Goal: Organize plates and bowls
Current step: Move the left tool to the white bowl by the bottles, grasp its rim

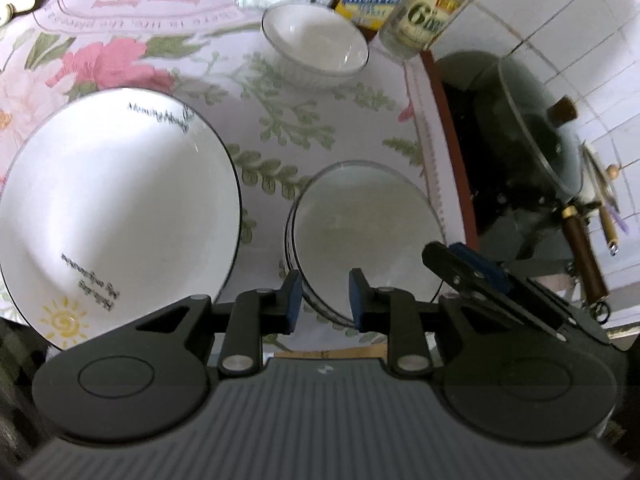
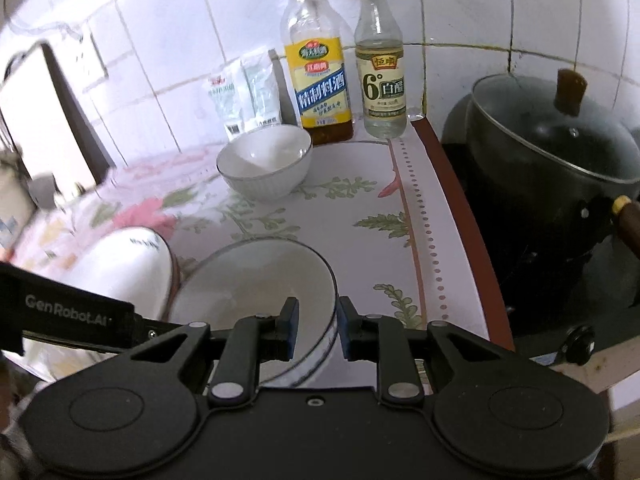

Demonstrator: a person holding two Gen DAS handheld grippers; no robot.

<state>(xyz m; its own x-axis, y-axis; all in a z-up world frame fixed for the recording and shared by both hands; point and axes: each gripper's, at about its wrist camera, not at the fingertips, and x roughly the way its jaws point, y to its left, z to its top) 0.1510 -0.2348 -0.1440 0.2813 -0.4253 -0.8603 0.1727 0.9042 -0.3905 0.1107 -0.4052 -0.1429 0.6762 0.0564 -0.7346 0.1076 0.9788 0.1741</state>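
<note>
A large white plate with a dark rim, printed text and a sun drawing lies on the floral tablecloth at the left. A white bowl sits to its right near the front edge. A smaller ribbed white bowl stands at the back by the bottles. My left gripper is open, its fingers straddling the near bowl's left rim without closing. My right gripper is open, its fingers either side of the same bowl's right rim. The plate and small bowl also show in the right wrist view.
A cooking wine bottle and a white vinegar bottle stand against the tiled wall, with white packets beside them. A black pot with glass lid sits on the stove right of the table edge.
</note>
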